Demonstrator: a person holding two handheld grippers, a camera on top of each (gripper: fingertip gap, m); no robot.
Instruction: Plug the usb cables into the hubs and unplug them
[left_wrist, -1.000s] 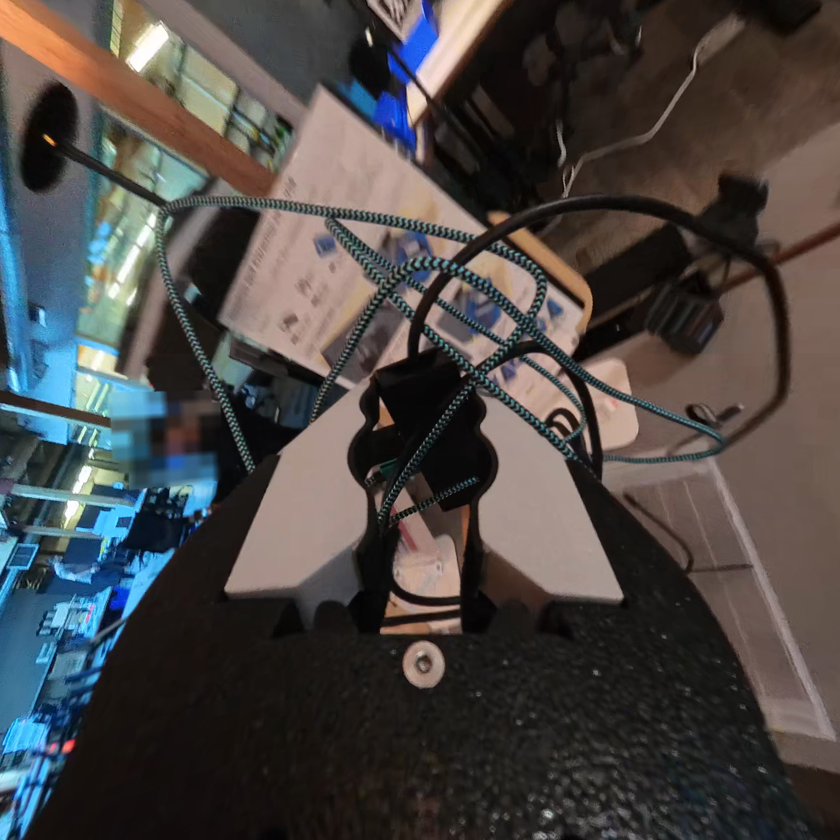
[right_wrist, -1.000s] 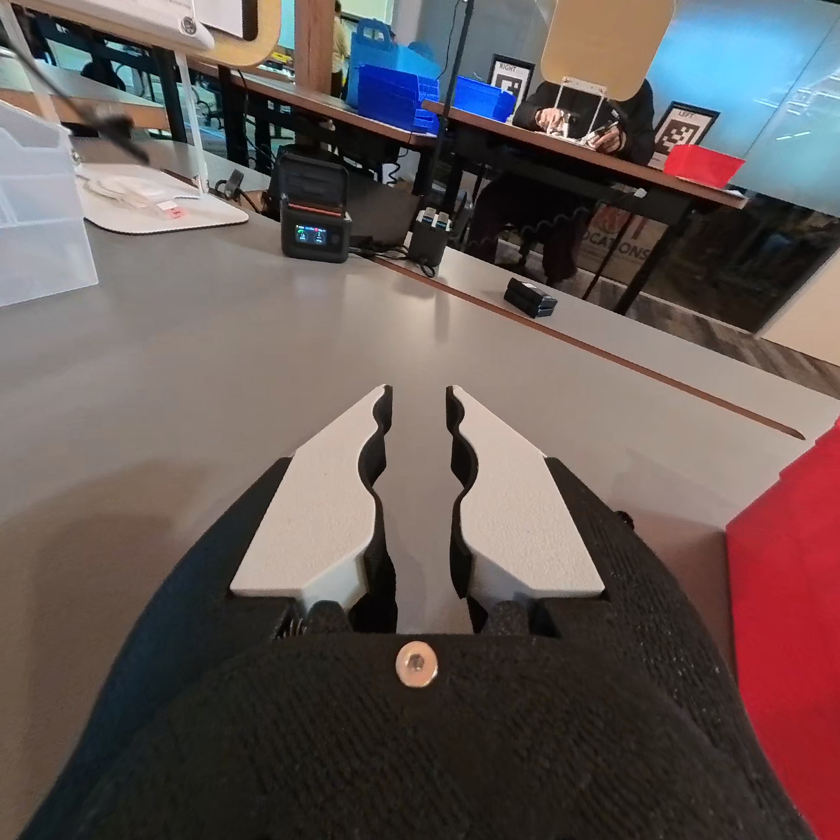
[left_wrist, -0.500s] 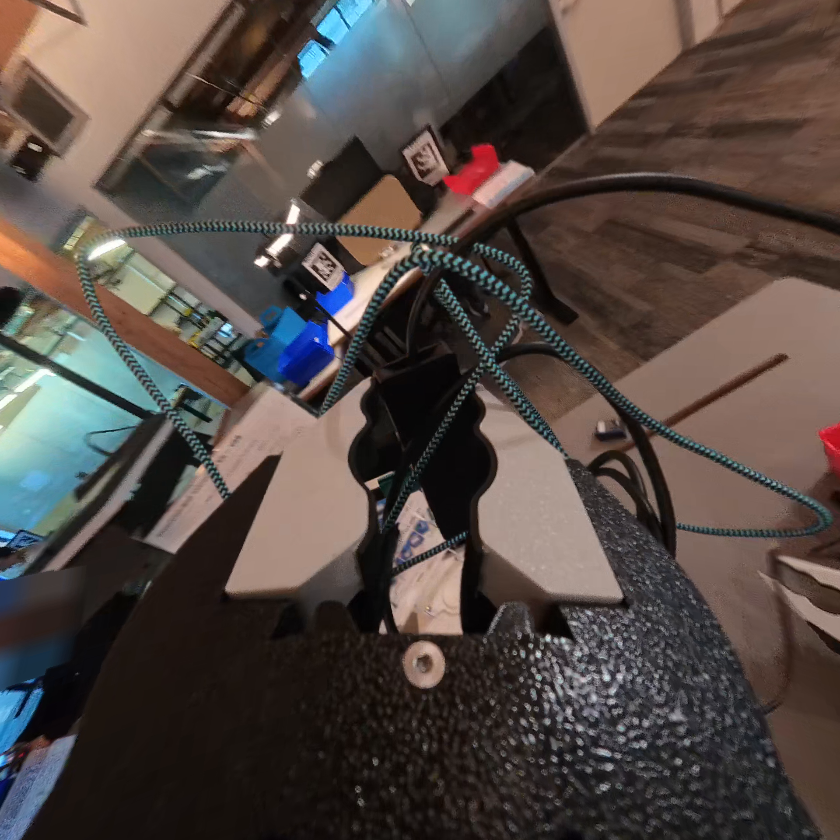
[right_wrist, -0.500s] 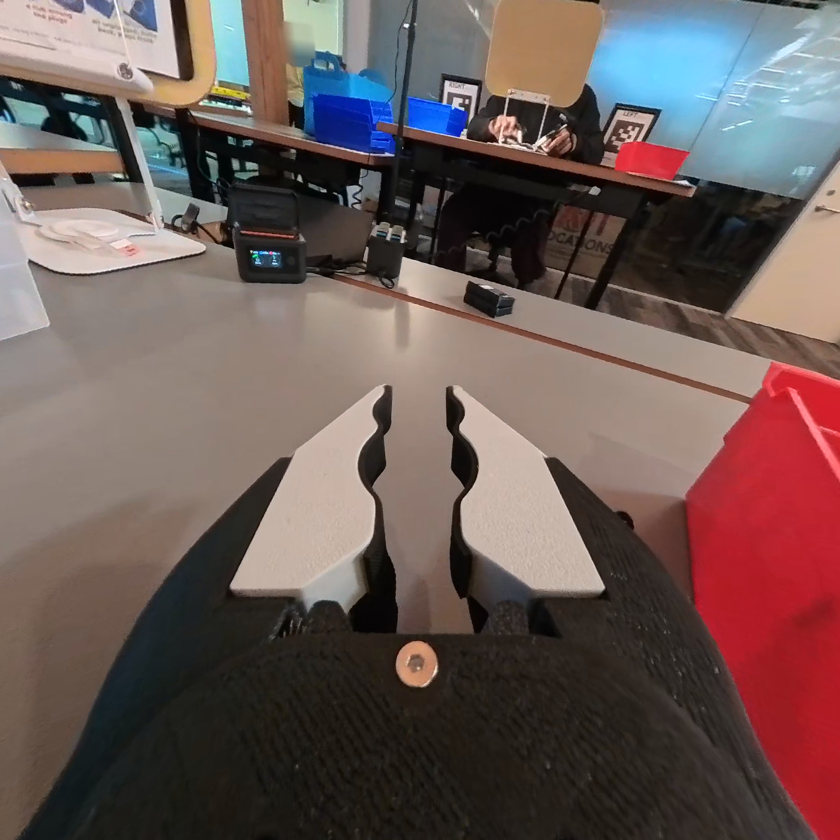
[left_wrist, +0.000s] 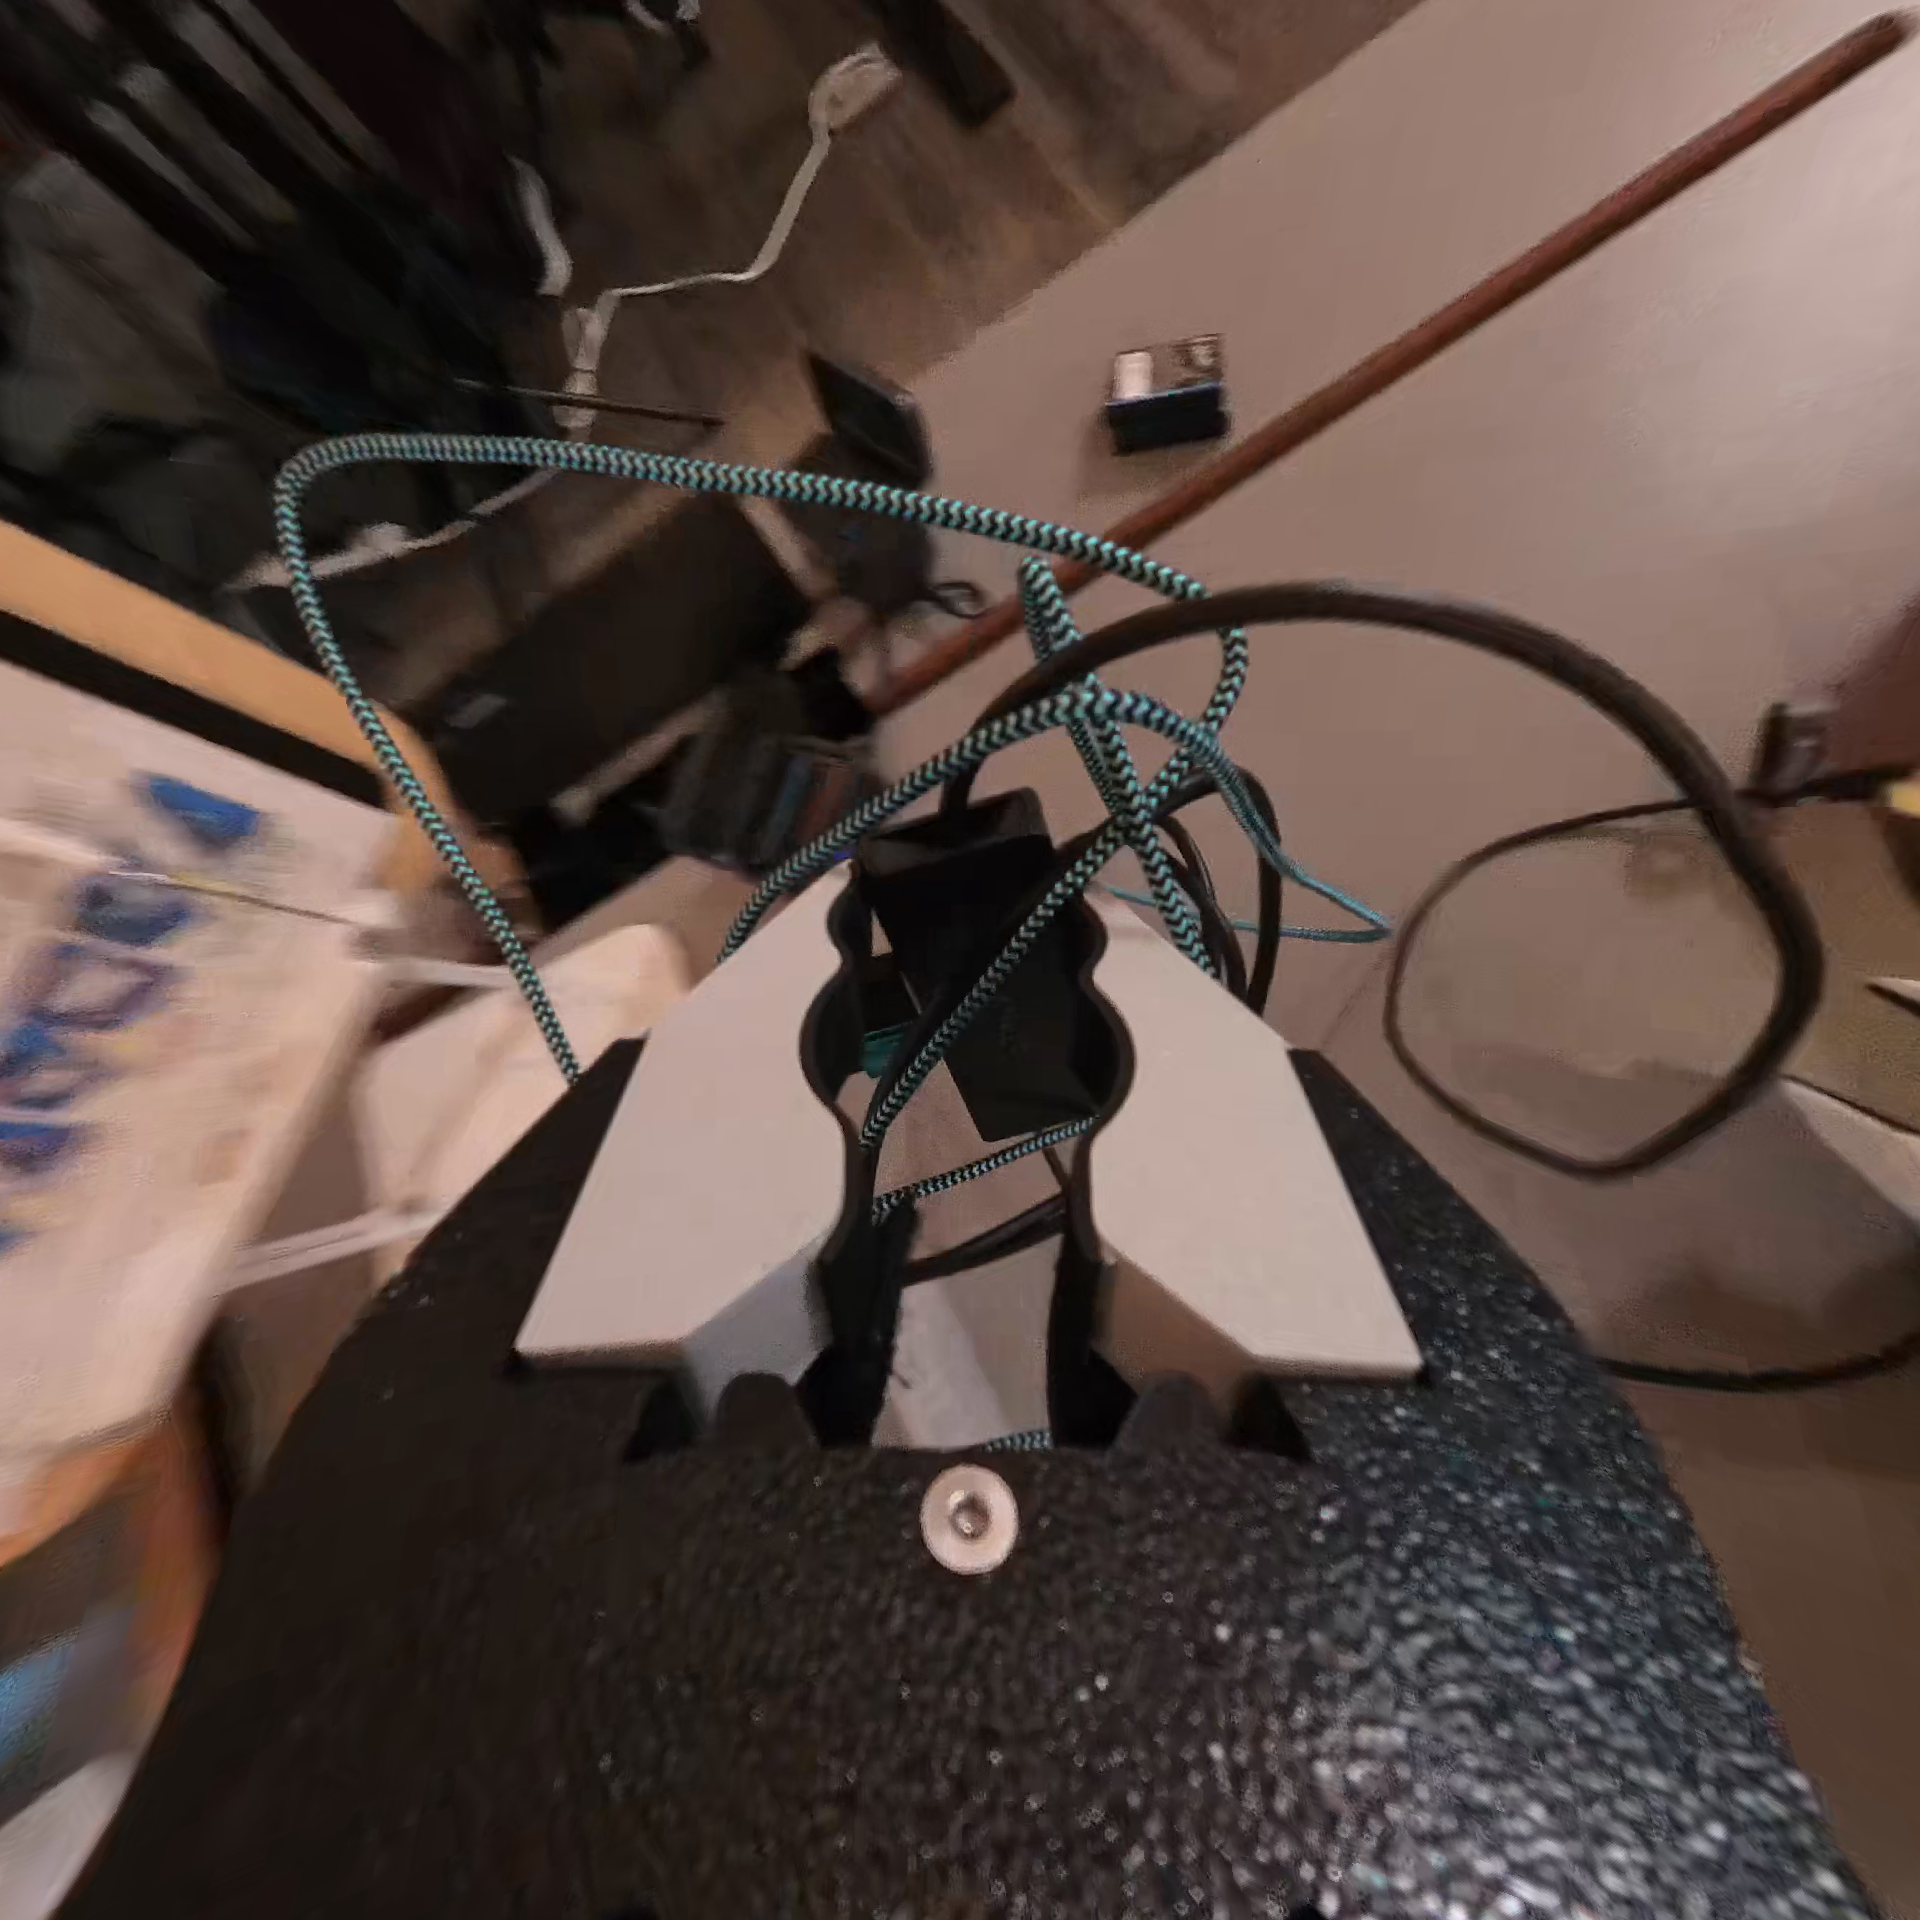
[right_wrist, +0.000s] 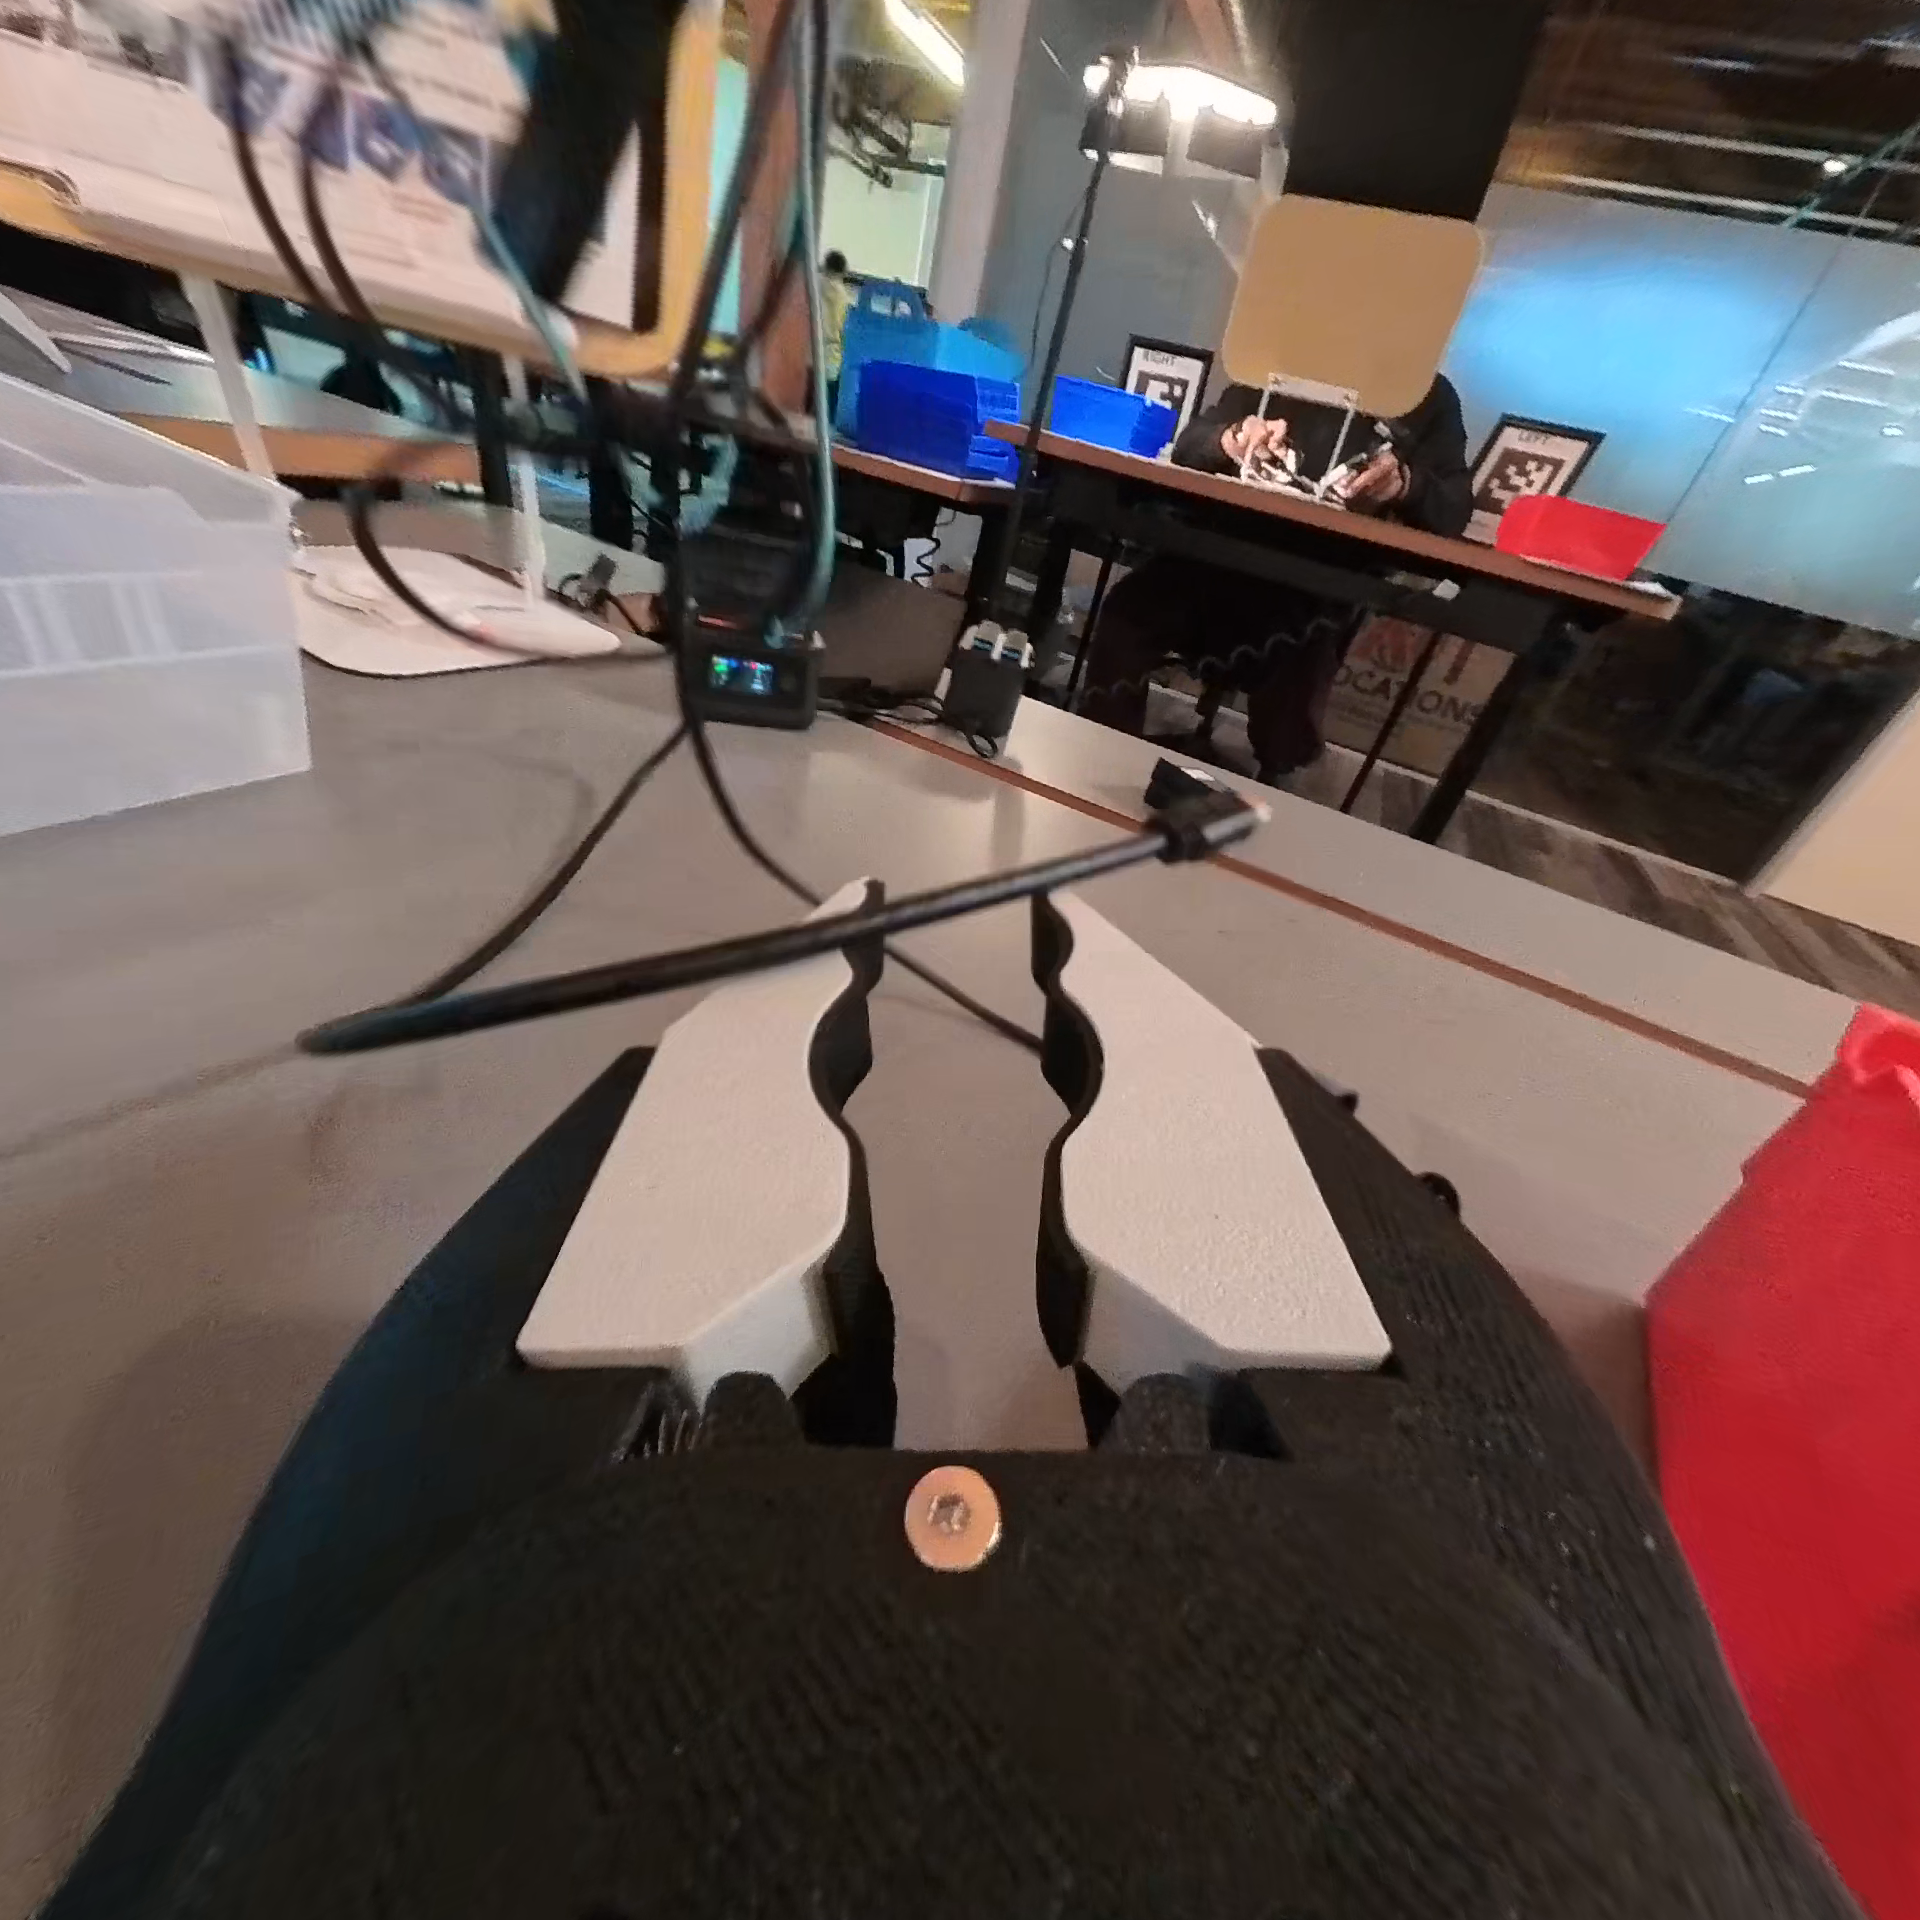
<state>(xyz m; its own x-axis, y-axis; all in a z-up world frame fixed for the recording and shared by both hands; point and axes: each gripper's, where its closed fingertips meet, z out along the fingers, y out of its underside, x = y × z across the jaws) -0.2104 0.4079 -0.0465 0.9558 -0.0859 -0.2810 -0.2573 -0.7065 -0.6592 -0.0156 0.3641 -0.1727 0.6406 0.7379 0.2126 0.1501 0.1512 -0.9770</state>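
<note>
My left gripper (left_wrist: 971, 914) is shut on a black USB hub (left_wrist: 987, 997) and holds it in the air above the table. Teal-and-black braided cables (left_wrist: 727, 483) loop out from the hub and tangle around it. A black cable (left_wrist: 1704, 790) curls in a big loop to the right. My right gripper (right_wrist: 956, 904) is open and empty, low over the grey table (right_wrist: 312, 1143). A black cable with a USB plug (right_wrist: 1210, 831) crosses just in front of its fingertips. More cables (right_wrist: 717, 769) hang down from the upper left.
A red bin (right_wrist: 1787, 1403) stands close on the right. A clear plastic box (right_wrist: 135, 644) stands at the left. A small black device with a lit screen (right_wrist: 743, 675) and a charger block (right_wrist: 982, 675) sit farther back. A person sits at a far table. The tips of one gripper are about 25 cm away from the tips of the other.
The left gripper has swung with the hub and now looks down at the table. The cables have dropped into the right view, and a black plug now crosses in front of the right fingers.
</note>
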